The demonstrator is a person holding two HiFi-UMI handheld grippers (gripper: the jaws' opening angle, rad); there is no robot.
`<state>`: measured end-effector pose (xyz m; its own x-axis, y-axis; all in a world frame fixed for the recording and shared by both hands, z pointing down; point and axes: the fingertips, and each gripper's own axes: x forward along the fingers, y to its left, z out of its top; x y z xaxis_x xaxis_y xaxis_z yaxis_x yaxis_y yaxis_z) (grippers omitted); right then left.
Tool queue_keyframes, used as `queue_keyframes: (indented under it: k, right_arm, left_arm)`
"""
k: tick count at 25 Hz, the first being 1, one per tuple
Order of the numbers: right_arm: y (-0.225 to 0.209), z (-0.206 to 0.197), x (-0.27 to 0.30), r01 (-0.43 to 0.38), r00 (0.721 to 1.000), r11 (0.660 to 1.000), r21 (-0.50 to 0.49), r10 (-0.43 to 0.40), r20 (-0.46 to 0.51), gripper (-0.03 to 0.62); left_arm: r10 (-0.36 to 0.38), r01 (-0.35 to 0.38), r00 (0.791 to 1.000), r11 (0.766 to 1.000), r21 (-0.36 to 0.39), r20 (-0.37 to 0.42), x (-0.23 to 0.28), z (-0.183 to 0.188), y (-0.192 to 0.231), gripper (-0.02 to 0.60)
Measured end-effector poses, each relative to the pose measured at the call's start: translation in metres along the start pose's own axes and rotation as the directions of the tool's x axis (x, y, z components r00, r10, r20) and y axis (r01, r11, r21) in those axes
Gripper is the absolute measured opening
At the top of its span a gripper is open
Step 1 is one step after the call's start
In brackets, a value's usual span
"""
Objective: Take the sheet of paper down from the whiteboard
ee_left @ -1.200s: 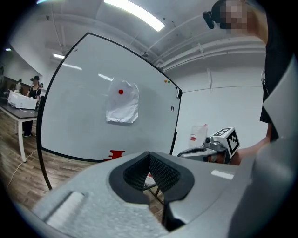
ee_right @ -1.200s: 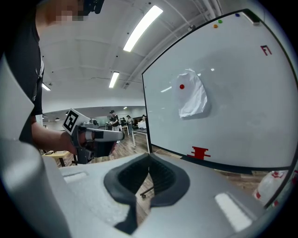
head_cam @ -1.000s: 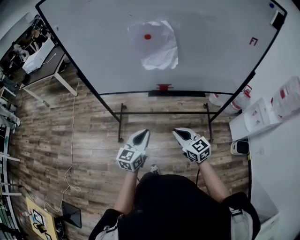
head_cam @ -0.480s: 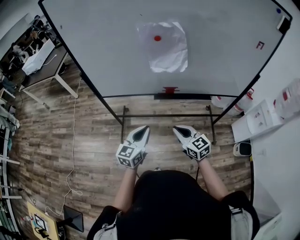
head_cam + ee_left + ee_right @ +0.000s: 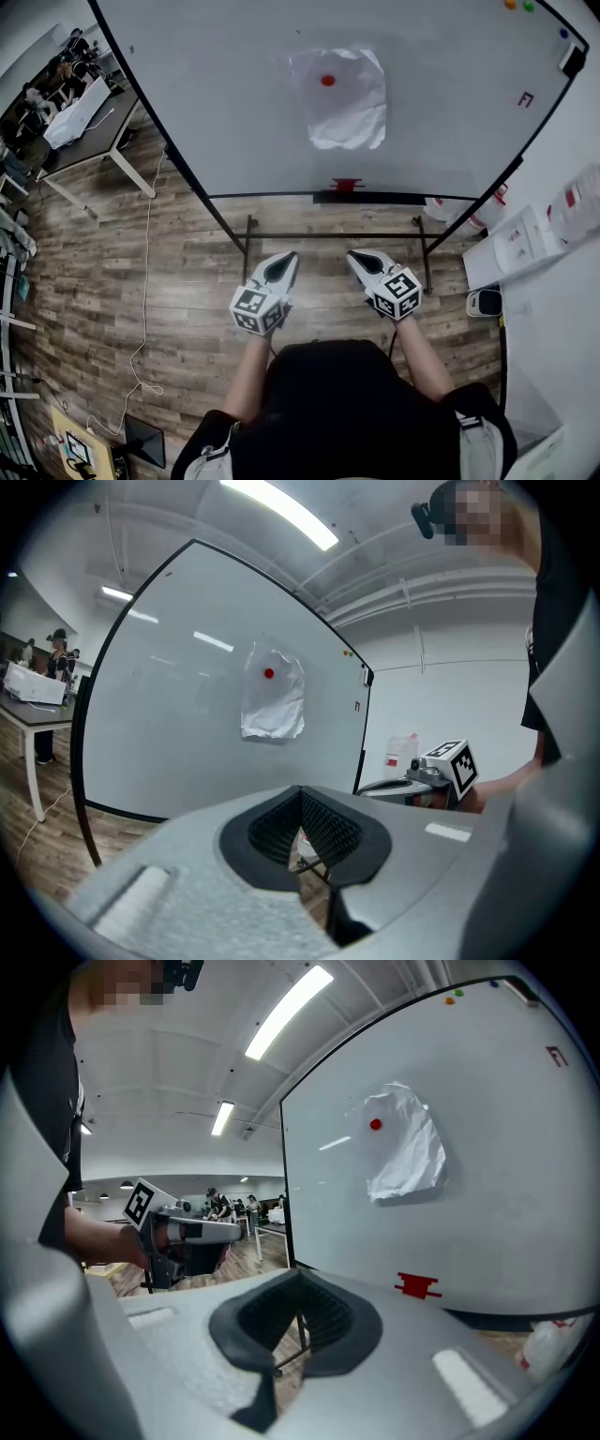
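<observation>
A crumpled white sheet of paper (image 5: 345, 101) hangs on the whiteboard (image 5: 206, 103), pinned near its top by a round red magnet (image 5: 327, 81). Both grippers are held side by side at waist height, well short of the board. My left gripper (image 5: 284, 265) is shut and empty, and so is my right gripper (image 5: 359, 262). From the left gripper view the paper (image 5: 273, 700) and magnet (image 5: 269, 674) lie ahead above the shut jaws (image 5: 302, 801), with the right gripper (image 5: 424, 776) beside them. The right gripper view shows the paper (image 5: 408, 1157) up to the right and the left gripper (image 5: 184, 1234) at left.
The board's black stand (image 5: 246, 246) and marker tray with a red piece (image 5: 345, 186) are straight ahead on the wood floor. A desk (image 5: 86, 114) stands at left with a white cable (image 5: 145, 281) trailing. White boxes (image 5: 525, 234) and a small device (image 5: 484, 300) line the right wall.
Both grippers have moved toward the whiteboard together, still shut. The board and paper now sit lower and further right in the head view.
</observation>
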<state>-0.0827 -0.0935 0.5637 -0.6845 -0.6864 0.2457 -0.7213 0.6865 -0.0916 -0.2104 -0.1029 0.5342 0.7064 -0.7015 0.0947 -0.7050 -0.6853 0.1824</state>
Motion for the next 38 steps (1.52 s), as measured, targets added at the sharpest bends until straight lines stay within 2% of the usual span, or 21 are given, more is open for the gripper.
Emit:
queue_keyframes:
  k: [8, 15, 22, 38]
  right_arm:
    - [0.006, 0.002, 0.008, 0.012, 1.0, 1.0, -0.008, -0.012, -0.002, 0.004]
    - [-0.009, -0.011, -0.002, 0.059, 0.998, 0.997, 0.047, -0.059, -0.001, 0.005]
    - [-0.013, -0.007, 0.005, 0.042, 0.999, 0.998, 0.039, -0.042, 0.003, 0.004]
    - [-0.08, 0.005, 0.008, 0.058, 0.998, 0.997, 0.051, -0.058, 0.008, 0.003]
  left_arm:
    - [-0.011, 0.01, 1.0, 1.0, -0.017, -0.01, -0.008, -0.001, 0.012, 0.011]
    - [-0.046, 0.045, 0.998, 0.999, -0.021, -0.046, -0.005, -0.01, 0.003, 0.011]
    - [-0.036, 0.035, 0.998, 0.999, -0.021, -0.052, 0.003, -0.006, 0.008, 0.011]
    - [-0.03, 0.027, 0.998, 0.998, -0.052, -0.061, 0.06, 0.004, 0.014, 0.011]
